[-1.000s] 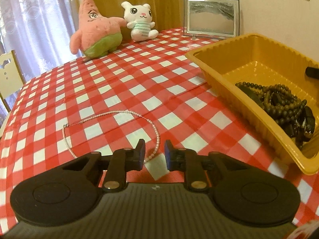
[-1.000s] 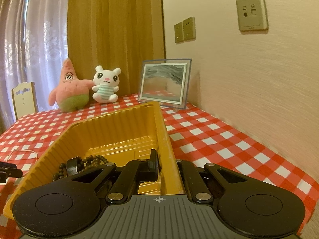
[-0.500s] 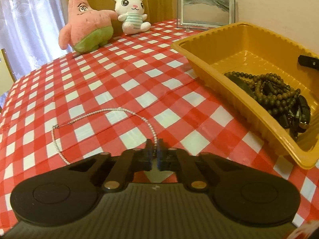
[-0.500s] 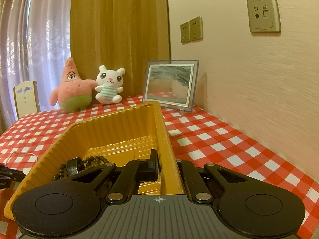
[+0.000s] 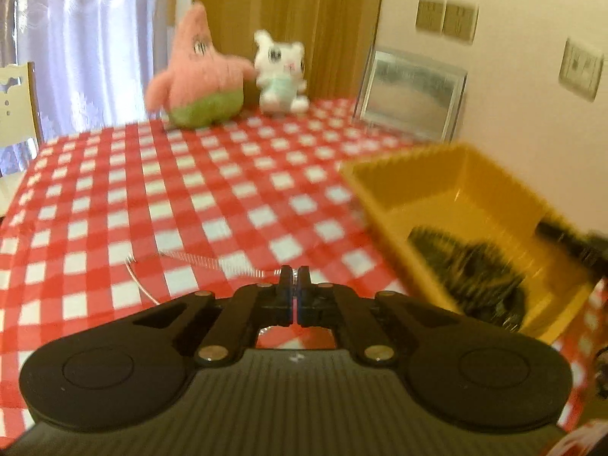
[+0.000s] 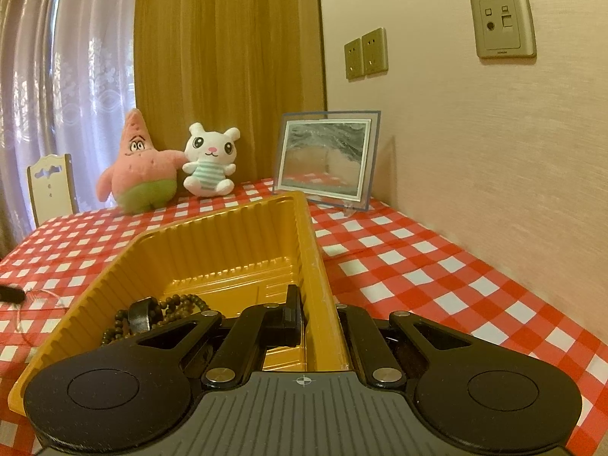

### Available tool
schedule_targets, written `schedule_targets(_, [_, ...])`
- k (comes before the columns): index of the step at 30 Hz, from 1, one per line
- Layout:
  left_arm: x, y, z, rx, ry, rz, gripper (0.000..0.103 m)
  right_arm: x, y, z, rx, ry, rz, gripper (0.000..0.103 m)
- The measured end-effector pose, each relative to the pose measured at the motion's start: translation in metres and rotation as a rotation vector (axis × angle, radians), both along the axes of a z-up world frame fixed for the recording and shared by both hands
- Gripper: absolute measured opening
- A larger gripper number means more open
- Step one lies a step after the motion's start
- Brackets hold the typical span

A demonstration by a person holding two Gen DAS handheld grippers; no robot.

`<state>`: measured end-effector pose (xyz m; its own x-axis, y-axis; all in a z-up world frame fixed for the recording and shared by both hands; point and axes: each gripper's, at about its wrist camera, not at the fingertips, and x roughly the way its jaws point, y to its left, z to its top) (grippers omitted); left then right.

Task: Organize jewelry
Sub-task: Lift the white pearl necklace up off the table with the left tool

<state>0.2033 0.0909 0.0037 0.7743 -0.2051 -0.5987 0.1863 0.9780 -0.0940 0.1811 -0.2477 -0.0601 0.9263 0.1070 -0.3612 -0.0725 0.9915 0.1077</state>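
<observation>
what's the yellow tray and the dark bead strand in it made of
Yellow tray: looks like thin moulded plastic, glossy, with ribbed walls. Dark bead strand: round brown beads with a dull sheen, probably wood, though stone or resin can't be ruled out.

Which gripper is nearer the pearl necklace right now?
Left. The left gripper is shut on the pearl necklace; the right gripper clamps the yellow tray wall.

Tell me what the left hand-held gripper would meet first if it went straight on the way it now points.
Probably the checked tablecloth. The left hand-held gripper, shut on the pearl necklace, tilts downward, with bare cloth beyond its tips; the yellow tray lies to the right. Blur makes depth uncertain.
</observation>
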Motion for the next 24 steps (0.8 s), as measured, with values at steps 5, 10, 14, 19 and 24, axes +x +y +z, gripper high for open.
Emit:
schedule_targets(5, [-0.012,0.007,0.038,-0.037,-0.084,0.027,0.001,-0.001,0.000,0.000,0.002,0.000,0.001,0.004])
schedule_targets(10, [-0.020,0.011,0.072,-0.072,-0.154,0.053,0.001,-0.002,0.001,0.001,0.004,0.001,0.001,0.004])
schedule_targets(14, [-0.025,0.010,0.096,-0.101,-0.199,0.045,0.001,-0.003,0.002,0.001,0.004,-0.002,0.000,0.004])
schedule_targets(19, [-0.033,0.006,0.125,-0.111,-0.253,0.029,0.001,-0.004,0.002,0.001,0.006,-0.002,0.000,0.004])
schedule_targets(24, [-0.040,-0.001,0.150,-0.129,-0.296,0.000,0.001,-0.003,0.002,0.001,0.008,0.001,0.000,0.004])
